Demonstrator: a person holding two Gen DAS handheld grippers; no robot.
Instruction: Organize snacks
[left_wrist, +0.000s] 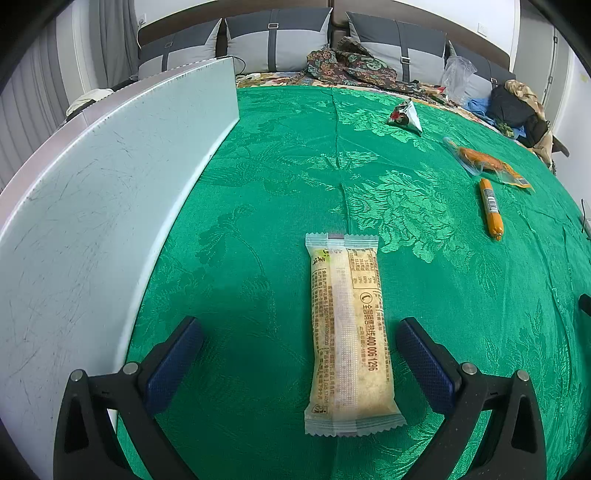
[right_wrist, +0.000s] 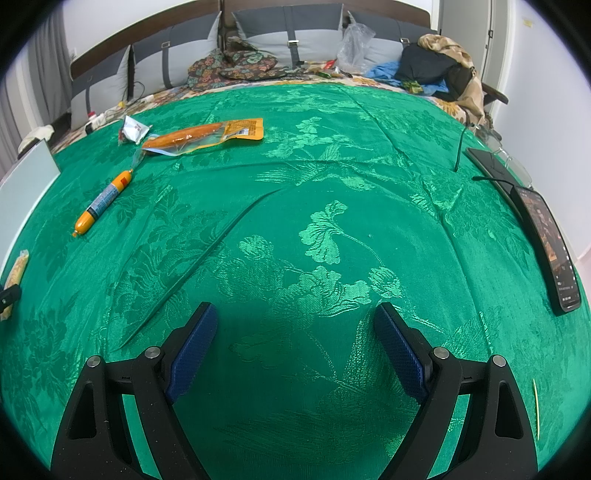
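A long pale yellow snack bar (left_wrist: 349, 332) in a clear wrapper lies on the green cloth (left_wrist: 280, 177), between the fingers of my open left gripper (left_wrist: 299, 328), nearer the right finger and untouched. An orange sausage stick (left_wrist: 491, 208), an orange vacuum-packed snack (left_wrist: 484, 158) and a small silver packet (left_wrist: 404, 116) lie at the far right. In the right wrist view my right gripper (right_wrist: 295, 314) is open over bare cloth; the sausage stick (right_wrist: 103, 201), orange pack (right_wrist: 207, 138), silver packet (right_wrist: 135, 129) and the bar's end (right_wrist: 16, 273) lie to its left.
A white board (left_wrist: 103, 206) stands along the cloth's left edge. Two phones (right_wrist: 550, 247) with a cable lie at the right edge, and a toothpick (right_wrist: 536, 408) lies near the right gripper. Cushions, clothes and a plastic bag (right_wrist: 354, 40) lie at the back.
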